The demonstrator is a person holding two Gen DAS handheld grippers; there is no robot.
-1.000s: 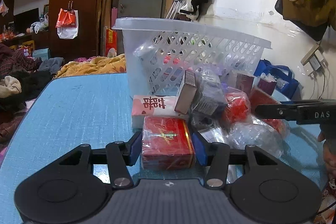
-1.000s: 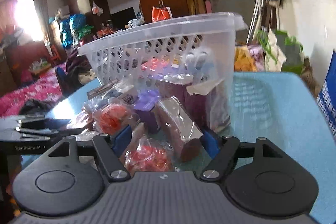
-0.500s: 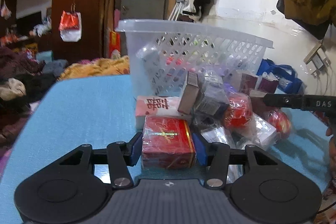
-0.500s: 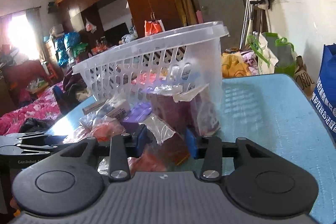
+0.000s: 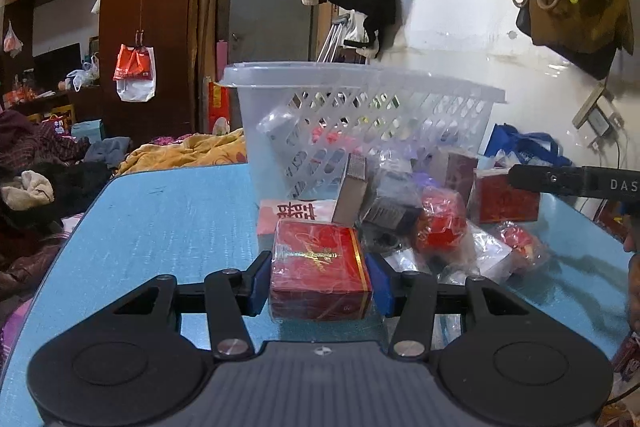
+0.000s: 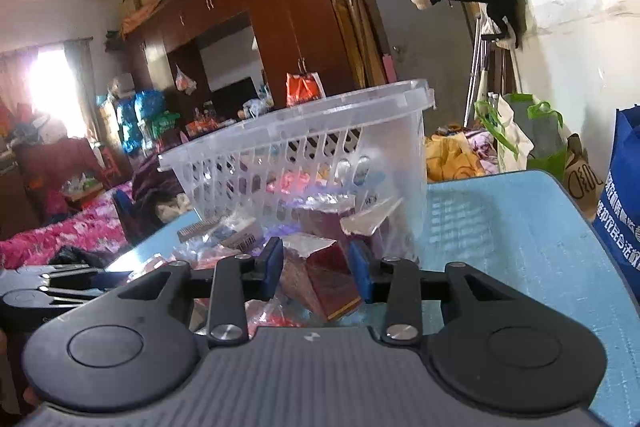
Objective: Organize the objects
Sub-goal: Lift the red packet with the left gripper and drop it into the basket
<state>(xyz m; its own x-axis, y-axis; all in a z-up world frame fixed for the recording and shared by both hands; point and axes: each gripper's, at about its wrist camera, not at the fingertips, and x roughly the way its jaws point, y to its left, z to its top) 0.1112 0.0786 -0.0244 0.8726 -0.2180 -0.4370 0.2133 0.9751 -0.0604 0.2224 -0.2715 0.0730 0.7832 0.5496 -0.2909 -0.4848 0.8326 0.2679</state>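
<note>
From the left wrist camera, the left gripper reaches forward and slightly downward over the blue tabletop. Its blue pads press on both sides of a red cellophane-wrapped box, so the jaws are clamped on it at a middling width. The box lies flat and level, its gold-lettered top facing up and its long axis running away from the camera toward the basket. Beyond it sits a pile of wrapped packets against the basket's front wall — a pink-and-white pack with red characters lies just behind the box. On the right, the right gripper comes in level from the frame's edge, its tip over a dark red box that hangs clear of the table.

From the right wrist camera, the right gripper points forward and a little downward, toward the basket. Its jaws have just been closing and now pinch the dark red box between the blue pads at a narrow setting. That box is tilted, one corner up with crinkled wrap at its top, and its long axis slants down toward the camera. The left gripper shows at the left edge, low over the table.
</note>
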